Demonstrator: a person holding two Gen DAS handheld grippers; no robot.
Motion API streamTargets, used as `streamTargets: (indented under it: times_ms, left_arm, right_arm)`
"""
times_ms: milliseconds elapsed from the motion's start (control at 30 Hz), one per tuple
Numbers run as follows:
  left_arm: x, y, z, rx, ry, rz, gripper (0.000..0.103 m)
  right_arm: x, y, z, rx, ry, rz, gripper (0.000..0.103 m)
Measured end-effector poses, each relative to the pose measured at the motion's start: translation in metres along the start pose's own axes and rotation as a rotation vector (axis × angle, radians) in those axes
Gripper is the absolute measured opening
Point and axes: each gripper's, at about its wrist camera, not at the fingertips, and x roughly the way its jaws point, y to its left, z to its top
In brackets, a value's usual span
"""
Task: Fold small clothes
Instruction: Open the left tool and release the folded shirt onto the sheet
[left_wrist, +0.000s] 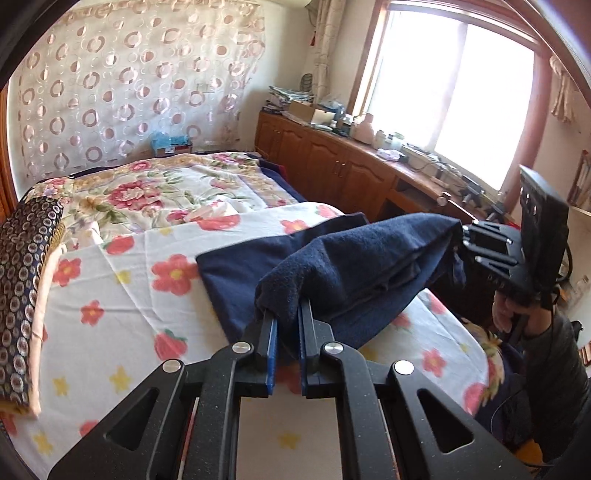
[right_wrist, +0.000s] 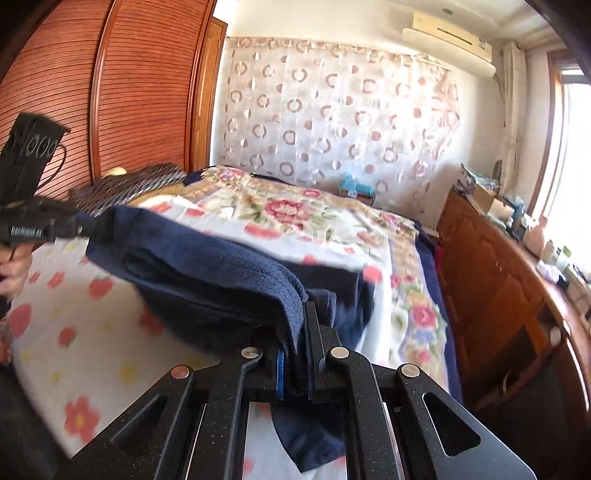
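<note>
A navy fleece garment (left_wrist: 354, 258) hangs lifted over the flower-print bed sheet (left_wrist: 122, 295), and its lower part still lies on the bed. My left gripper (left_wrist: 286, 314) is shut on one end of it. The right gripper (left_wrist: 463, 240) pinches the other end, out past the bed's right edge. In the right wrist view the right gripper (right_wrist: 295, 325) is shut on a bunched fold of the navy garment (right_wrist: 207, 273), with a flap hanging below the jaws. The left gripper (right_wrist: 85, 229) grips the far corner at the left, a hand below it.
A folded dark patterned blanket (left_wrist: 26, 277) lies along the bed's left side. A wooden cabinet (left_wrist: 332, 162) cluttered with small items runs under the window on the right. A slatted wooden wardrobe (right_wrist: 110, 92) stands to the left, and a ring-patterned curtain (right_wrist: 332, 110) hangs behind the bed.
</note>
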Motion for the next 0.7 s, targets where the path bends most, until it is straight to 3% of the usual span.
streamTargets:
  times_ms: [267,333,400,500,533,700]
  left_arm:
    - [0.037,0.036,0.013,-0.058,0.056,0.01,0.019]
    - [0.038,0.04,0.013,-0.051,0.056,0.02,0.034]
    - [0.035,0.045,0.015,-0.053,0.042,0.017,0.042]
    - [0.035,0.053,0.016,-0.059,0.044,0.02,0.067]
    - [0.037,0.055,0.017,-0.058,0.053,0.018,0.069]
    - [0.069,0.062,0.017,-0.056,0.12,0.016,0.069]
  right_arm:
    - [0.094,-0.022,0.039,0.02,0.091,0.048,0.008]
    - [0.113,-0.028,0.045,0.015,0.112,0.061,0.008]
    - [0.122,-0.039,0.056,0.015,0.123,0.064,0.008]
    - [0.134,-0.046,0.068,0.028,0.146,0.078,0.008]
    - [0.14,-0.049,0.071,0.037,0.158,0.085,0.008]
    - [0.154,-0.063,0.089,0.096,0.173,0.075,0.033]
